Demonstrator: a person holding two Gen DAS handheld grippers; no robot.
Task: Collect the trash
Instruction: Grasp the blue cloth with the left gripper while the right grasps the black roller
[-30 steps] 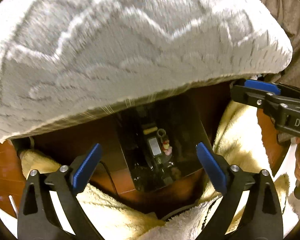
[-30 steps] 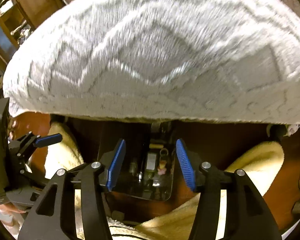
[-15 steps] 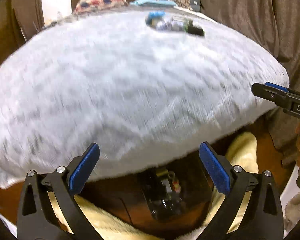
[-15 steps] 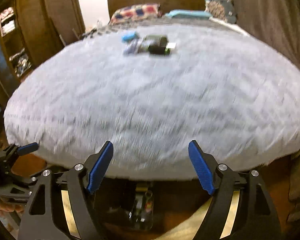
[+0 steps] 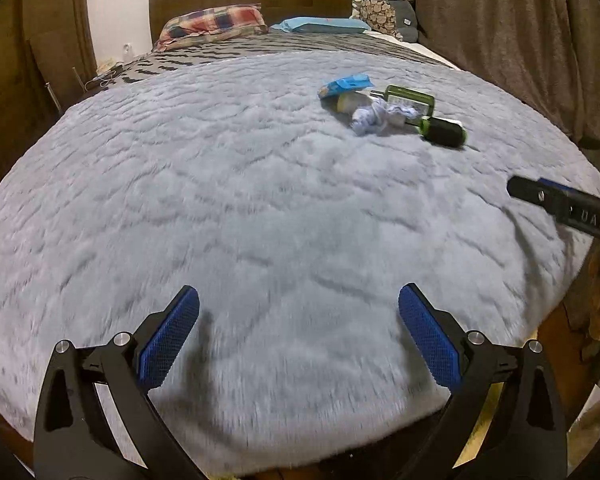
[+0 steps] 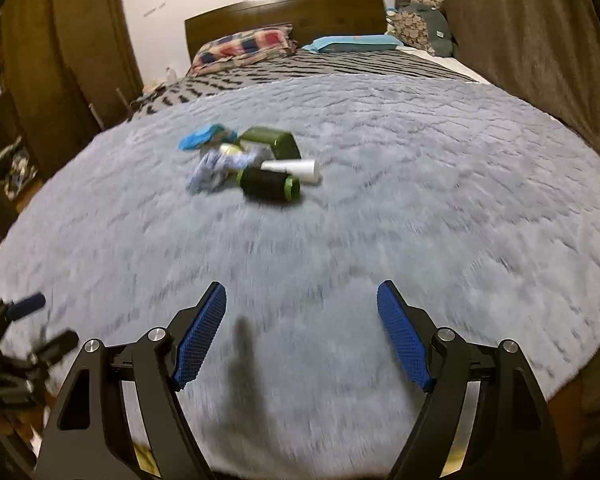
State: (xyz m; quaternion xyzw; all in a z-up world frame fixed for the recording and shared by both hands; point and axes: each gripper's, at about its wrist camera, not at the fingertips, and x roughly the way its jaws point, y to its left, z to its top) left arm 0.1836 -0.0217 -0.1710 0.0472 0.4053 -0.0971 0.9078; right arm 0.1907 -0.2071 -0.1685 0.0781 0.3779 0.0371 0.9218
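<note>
Grey fluffy blanket (image 5: 220,200) w/ trash pile (image 5: 388,110); both grippers empty.

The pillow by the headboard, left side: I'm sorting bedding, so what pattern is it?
The pillow is checked in red, blue and cream; the left wrist view shows it sharpest.

Open empty right tool (image 6: 300,336), trash pile (image 6: 248,164), grey blanket (image 6: 420,200)

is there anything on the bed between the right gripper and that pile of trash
Nothing visible. Between the open right gripper and the trash pile lies only bare grey blanket. The black-and-green can lies at the pile's near edge, so it comes first.
</note>
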